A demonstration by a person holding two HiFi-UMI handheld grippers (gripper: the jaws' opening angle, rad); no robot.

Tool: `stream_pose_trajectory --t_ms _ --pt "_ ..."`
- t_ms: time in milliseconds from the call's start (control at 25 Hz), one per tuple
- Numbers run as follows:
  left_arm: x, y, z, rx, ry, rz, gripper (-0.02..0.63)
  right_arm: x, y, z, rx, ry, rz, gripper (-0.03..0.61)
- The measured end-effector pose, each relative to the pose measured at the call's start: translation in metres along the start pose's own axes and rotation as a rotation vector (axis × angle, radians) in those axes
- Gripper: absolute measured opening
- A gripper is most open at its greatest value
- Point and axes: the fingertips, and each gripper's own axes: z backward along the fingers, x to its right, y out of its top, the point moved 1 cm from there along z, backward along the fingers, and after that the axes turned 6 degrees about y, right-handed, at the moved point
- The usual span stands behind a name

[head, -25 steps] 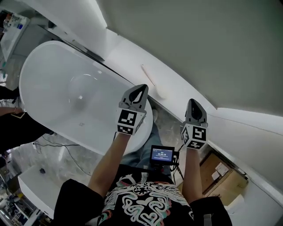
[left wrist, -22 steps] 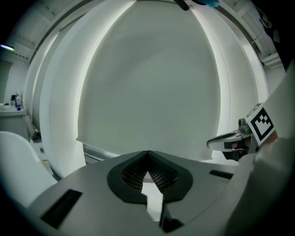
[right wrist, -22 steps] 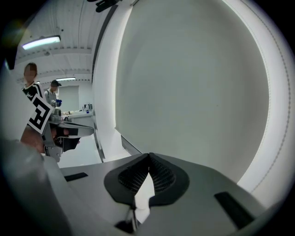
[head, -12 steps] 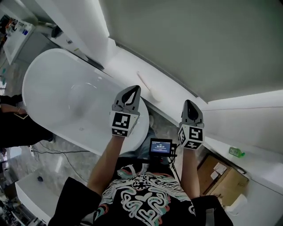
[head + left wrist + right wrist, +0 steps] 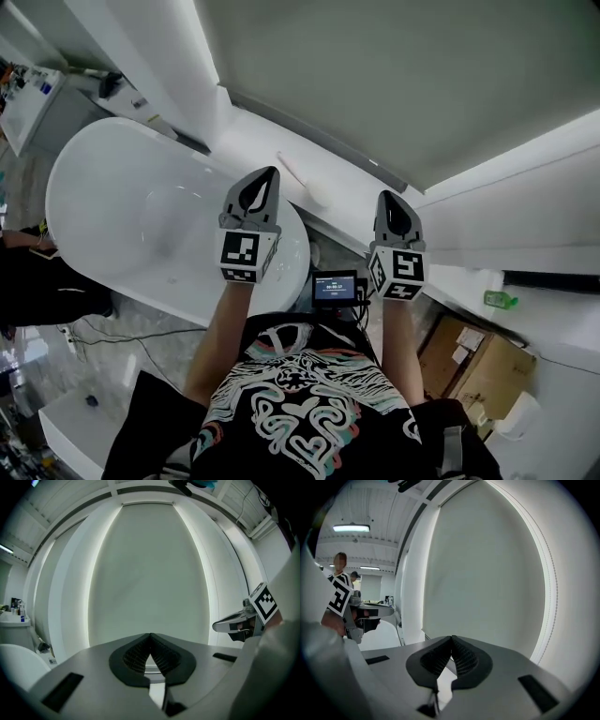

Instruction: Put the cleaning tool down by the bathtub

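Note:
The white bathtub fills the left of the head view. A white long-handled cleaning tool lies on the white ledge behind the tub's near end, free of both grippers. My left gripper hangs above the tub's rim, just left of the tool, shut with nothing in it; its tips meet in the left gripper view. My right gripper is held to the right over the ledge, shut and empty too. Both point at a pale grey wall panel.
A small screen hangs at the person's chest. A cardboard box, a green bottle and a paper roll sit at the right. Another person stands left of the tub. A cluttered counter is at top left.
Both grippers have risen together, side by side and still shut. The tub and the tool on the ledge now sit lower beneath them; the tool has not moved.

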Motion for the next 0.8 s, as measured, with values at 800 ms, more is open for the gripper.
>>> stream_pose_trajectory --t_ms 800 --pt "0.010 0.040 0.021 0.084 -0.012 -0.021 0.017 -0.011 0.031 0.029 0.076 -0.011 0.022 0.026"
